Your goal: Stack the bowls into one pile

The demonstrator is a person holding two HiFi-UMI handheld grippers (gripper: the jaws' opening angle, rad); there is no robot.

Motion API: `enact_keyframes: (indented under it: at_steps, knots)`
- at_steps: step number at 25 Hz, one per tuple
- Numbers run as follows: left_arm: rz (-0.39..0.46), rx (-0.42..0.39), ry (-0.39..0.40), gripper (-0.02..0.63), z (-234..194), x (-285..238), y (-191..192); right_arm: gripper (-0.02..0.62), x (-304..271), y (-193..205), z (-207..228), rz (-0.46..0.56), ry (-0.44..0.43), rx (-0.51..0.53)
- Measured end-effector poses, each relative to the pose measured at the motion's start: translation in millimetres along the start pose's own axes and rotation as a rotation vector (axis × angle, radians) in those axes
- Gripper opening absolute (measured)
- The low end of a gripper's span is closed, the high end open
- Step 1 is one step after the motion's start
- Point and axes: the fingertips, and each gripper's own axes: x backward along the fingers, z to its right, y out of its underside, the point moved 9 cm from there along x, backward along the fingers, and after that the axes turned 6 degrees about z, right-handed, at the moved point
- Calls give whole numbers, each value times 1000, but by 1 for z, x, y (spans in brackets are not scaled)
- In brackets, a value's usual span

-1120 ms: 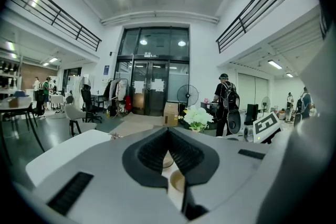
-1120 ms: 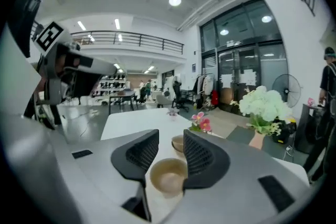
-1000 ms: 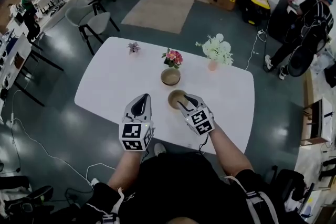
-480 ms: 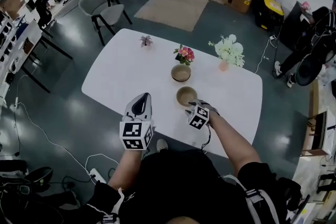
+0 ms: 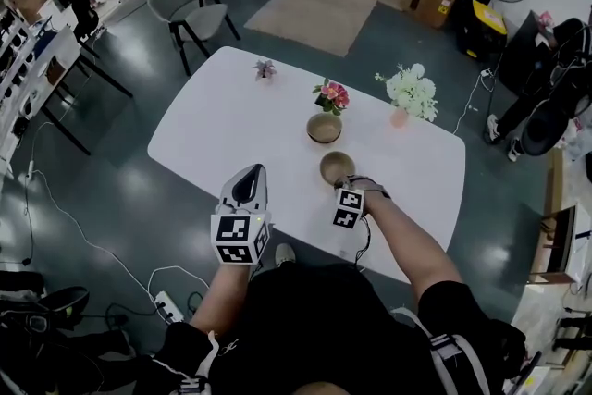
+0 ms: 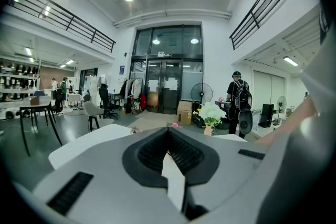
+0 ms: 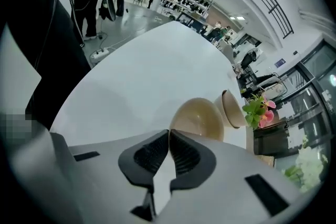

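Item 1: near bowl [image 5: 337, 168], upright on the table [image 5: 213, 139], right of centre, toward the near edge. It is round, so no long axis governs the grip.
Item 2: far bowl [image 5: 324, 127], upright, just beyond the near bowl toward the far edge and a little left. A narrow gap separates them. Judged the base of the pile.
Right gripper [image 7: 169, 132]: pitched steeply down at the near bowl's near-right rim. Its jaws have just been closing and stand drawn together, with the rim apparently pinched between the tips.
Left gripper [image 5: 252, 171]: held level over the near edge, left of both bowls, jaws closed on nothing.
Nearer hand: the right, already at its bowl.
Governing relation: the far bowl lies almost straight ahead of the right jaws. Judged move: lift, a short carry toward the far edge, then lower in.
Obstacles: pink flowers [image 5: 331, 95] just behind the far bowl; white bouquet [image 5: 412, 91] toward the far right corner.
Open room: bare table to the left of both bowls.
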Motion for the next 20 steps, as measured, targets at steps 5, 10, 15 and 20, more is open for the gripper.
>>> enact_keyframes:
  at_steps: [5, 10, 15, 20]
  knots:
    - [10, -1, 8, 13, 4, 0, -5, 28, 16, -3, 3, 14, 14, 3]
    - [22, -2, 20, 12, 9, -2, -4, 26, 35, -3, 21, 34, 78, 7]
    - [25, -2, 27, 12, 9, -5, -7, 26, 56, -13, 63, 59, 141, 34]
    - [24, 3, 15, 12, 0, -6, -5, 26, 62, -30, 99, 73, 194, 62]
